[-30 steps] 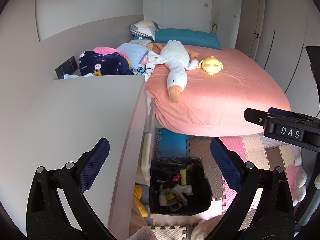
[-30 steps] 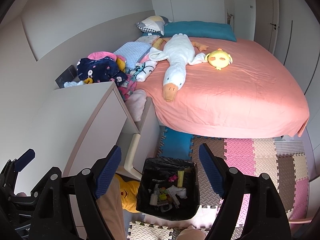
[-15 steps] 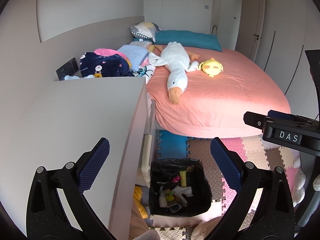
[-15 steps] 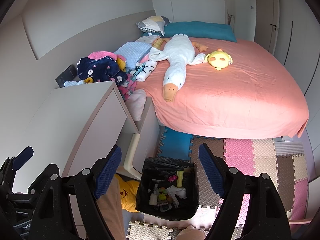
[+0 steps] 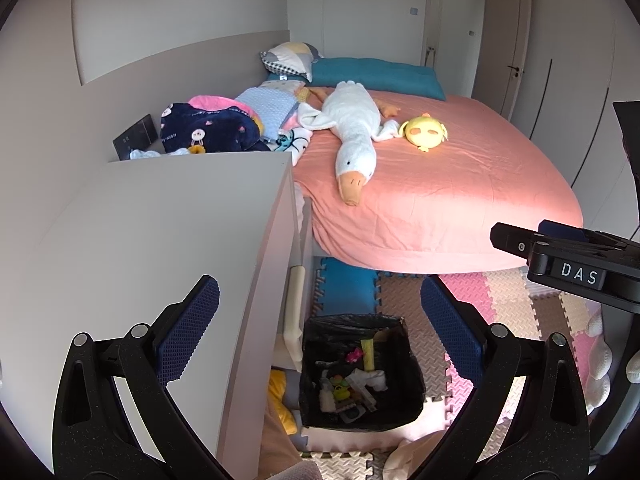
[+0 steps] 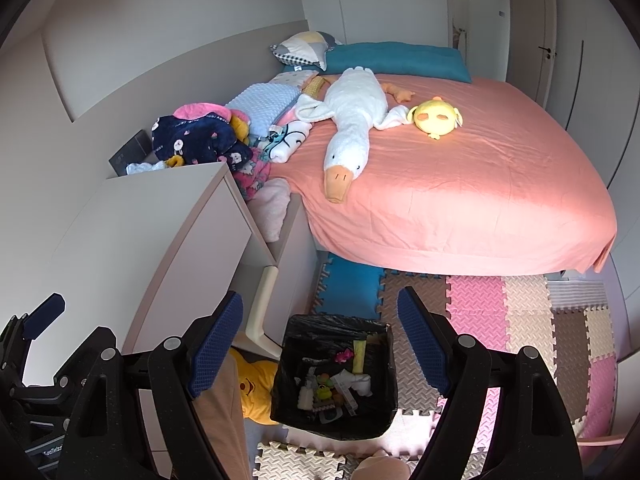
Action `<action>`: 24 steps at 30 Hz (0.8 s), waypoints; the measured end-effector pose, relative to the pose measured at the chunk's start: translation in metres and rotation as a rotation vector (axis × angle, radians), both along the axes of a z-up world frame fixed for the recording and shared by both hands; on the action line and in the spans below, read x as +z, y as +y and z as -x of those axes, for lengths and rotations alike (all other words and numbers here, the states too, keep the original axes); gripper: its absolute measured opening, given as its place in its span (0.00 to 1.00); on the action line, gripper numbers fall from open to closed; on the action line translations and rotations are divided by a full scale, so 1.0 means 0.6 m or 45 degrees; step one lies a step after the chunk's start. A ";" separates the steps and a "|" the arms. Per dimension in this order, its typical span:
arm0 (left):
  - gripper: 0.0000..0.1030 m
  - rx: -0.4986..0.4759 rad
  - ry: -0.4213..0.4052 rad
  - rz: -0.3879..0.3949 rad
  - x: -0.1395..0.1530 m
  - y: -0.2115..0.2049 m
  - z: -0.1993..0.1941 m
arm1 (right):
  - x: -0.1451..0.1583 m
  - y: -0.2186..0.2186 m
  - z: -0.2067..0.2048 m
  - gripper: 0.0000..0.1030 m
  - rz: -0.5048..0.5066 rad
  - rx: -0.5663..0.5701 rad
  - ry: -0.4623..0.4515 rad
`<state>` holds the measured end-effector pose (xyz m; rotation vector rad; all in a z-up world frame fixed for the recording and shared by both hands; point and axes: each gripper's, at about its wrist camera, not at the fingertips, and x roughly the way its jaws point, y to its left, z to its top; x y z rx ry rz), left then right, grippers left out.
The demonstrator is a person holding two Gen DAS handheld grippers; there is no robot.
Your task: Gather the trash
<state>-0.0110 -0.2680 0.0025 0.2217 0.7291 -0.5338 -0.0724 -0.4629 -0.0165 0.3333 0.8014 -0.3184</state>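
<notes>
A bin lined with a black bag (image 5: 404,364) stands on the foam floor mat beside the white cabinet; it also shows in the right wrist view (image 6: 380,360). Several small pieces of trash (image 5: 348,388) lie inside it, also seen from the right wrist (image 6: 332,388). My left gripper (image 5: 320,332) is open and empty, held high above the bin. My right gripper (image 6: 320,340) is open and empty, also high above the bin. The right gripper's body (image 5: 568,268) shows at the right of the left wrist view.
A white cabinet top (image 5: 160,248) fills the left. A bed with a pink sheet (image 5: 440,192) holds a white goose plush (image 5: 352,140), a yellow plush (image 5: 424,134) and piled clothes (image 5: 208,128). Coloured foam mats (image 6: 520,320) cover the floor. A yellow toy (image 6: 256,388) lies beside the bin.
Both views drift very slightly; the left wrist view has shifted a little. Both grippers stay open and empty above the bin.
</notes>
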 end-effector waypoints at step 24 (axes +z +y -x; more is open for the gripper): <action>0.94 -0.030 -0.021 0.013 0.010 -0.003 0.008 | -0.001 0.001 0.001 0.78 -0.001 0.003 0.003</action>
